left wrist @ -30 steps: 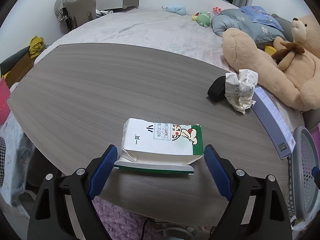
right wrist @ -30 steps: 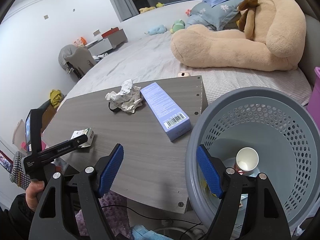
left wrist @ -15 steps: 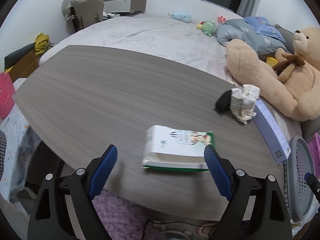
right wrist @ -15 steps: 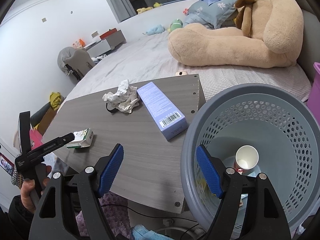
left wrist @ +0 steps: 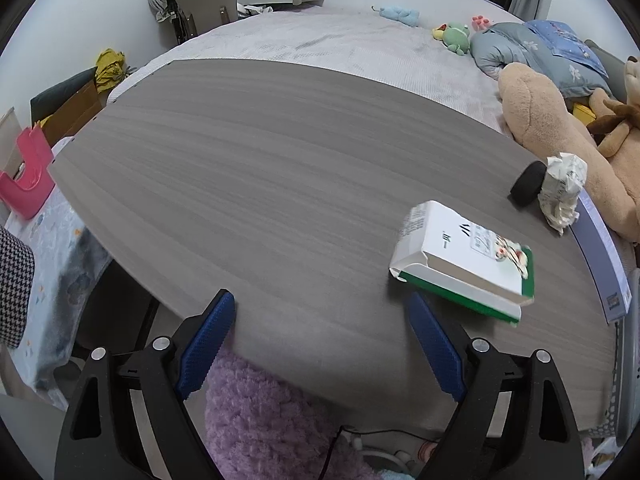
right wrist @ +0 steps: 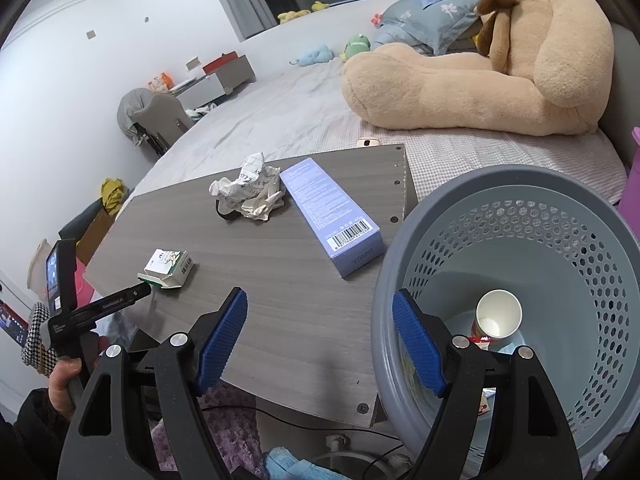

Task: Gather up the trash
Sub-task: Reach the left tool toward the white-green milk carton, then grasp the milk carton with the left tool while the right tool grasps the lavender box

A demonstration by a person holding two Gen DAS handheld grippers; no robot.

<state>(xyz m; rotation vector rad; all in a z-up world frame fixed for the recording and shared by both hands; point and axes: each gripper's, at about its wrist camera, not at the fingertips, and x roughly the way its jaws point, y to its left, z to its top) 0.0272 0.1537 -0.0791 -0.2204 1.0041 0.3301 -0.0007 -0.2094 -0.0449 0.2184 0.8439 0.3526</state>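
Nearest in the right wrist view, the right gripper [right wrist: 320,338] hangs spread wide and empty, one finger over the table [right wrist: 280,280] edge and the other over the rim of the grey basket [right wrist: 592,240], where a paper cup [right wrist: 498,314] lies on the bottom. The left gripper [left wrist: 320,344] is likewise released and holds nothing, poised at the table's near edge with the white-and-green carton [left wrist: 464,256] off to its right side rather than between its fingers. Farther from the basket's rim than the purple box [right wrist: 332,220], which lies just beside it, the carton rests flat near the left edge of the table; beyond both sits the crumpled paper [right wrist: 250,192], touching a small black object [left wrist: 528,188]. The risk, as I judge it, is a skewed approach: the carton's open flap faces the left gripper, so closing on it off-centre could crush the flap or push the carton along the table. The right view alone shows the basket's inside and the left gripper's tip close to the carton; the left view alone shows the carton's printed face and the black object clearly.
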